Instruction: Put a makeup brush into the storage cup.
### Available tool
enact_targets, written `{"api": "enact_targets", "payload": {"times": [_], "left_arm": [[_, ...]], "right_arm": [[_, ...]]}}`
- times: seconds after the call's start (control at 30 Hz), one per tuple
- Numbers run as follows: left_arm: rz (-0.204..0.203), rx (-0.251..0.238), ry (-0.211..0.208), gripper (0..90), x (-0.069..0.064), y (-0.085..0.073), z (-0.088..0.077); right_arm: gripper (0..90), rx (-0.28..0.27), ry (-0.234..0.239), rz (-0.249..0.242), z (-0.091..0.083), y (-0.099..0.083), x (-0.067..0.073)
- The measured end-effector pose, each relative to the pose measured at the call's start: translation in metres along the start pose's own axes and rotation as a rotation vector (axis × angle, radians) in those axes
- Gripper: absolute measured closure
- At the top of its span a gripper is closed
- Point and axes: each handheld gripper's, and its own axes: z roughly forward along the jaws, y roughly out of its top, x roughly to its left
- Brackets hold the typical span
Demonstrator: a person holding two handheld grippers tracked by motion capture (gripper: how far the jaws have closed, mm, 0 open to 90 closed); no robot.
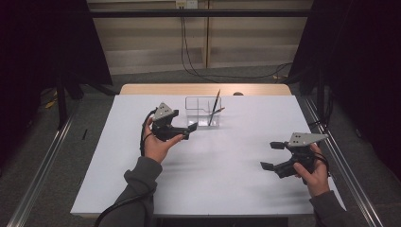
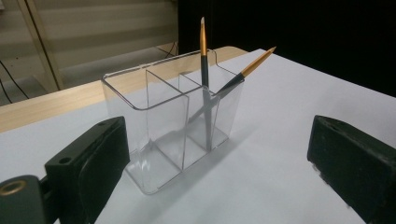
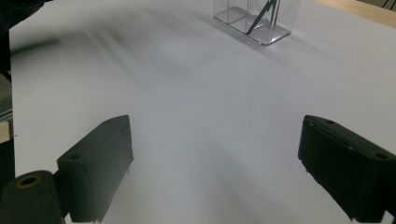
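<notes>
Clear organizer (image 1: 202, 112) beside left gripper (image 1: 189, 131); right gripper (image 1: 271, 155) apart, both agape.

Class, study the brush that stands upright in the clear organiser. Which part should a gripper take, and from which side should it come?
Grip the upright brush on its bare orange-and-black shaft above the clear organiser rim, coming from above with the jaws spread either side. Its lower part sits behind the compartment walls, so only the top is free. Keep off the leaning brush, which probably crosses it lower down. The open left gripper is nearest.
</notes>
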Motion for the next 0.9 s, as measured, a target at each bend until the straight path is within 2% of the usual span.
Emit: {"api": "enact_targets", "payload": {"times": [0.03,0.07,0.13,0.3,0.37,0.57,0.67,0.7,0.83,0.9], "left_arm": [[0.0,-0.011,-0.008,5.4,0.0,-0.001,0.0],[0.0,-0.001,0.003,5.3,0.0,0.0,-0.001],[0.001,-0.001,-0.006,5.4,0.0,-0.001,-0.002],[0.001,0.006,0.005,5.3,0.001,-0.002,-0.004],[-0.006,-0.003,-0.006,5.3,0.001,-0.003,-0.006],[-0.006,0.011,0.004,5.4,0.003,-0.006,-0.01],[-0.015,-0.006,-0.009,5.3,0.004,-0.008,-0.012],[-0.013,0.007,0.007,5.4,0.004,-0.008,-0.013],[-0.013,-0.004,-0.001,5.3,0.005,-0.009,-0.016],[-0.014,0.003,0.011,5.4,0.004,-0.008,-0.017]], "right_arm": [[9.3,0.0,-0.001,0.001,0.0,0.0,0.0],[9.3,0.001,-0.004,0.001,0.0,0.0,0.0],[9.3,0.0,-0.002,0.001,0.0,0.0,0.0],[9.3,0.003,-0.005,0.001,-0.001,-0.001,0.001],[9.3,0.001,-0.004,0.001,-0.001,-0.001,0.0],[9.3,0.002,-0.002,0.001,-0.001,-0.001,0.0],[9.3,0.003,-0.005,0.0,-0.001,-0.001,0.0],[9.3,0.003,-0.005,0.0,-0.001,-0.001,0.0],[9.3,0.005,-0.005,0.0,-0.001,-0.001,0.001],[9.3,0.003,-0.009,-0.002,0.0,-0.001,0.001]]}}
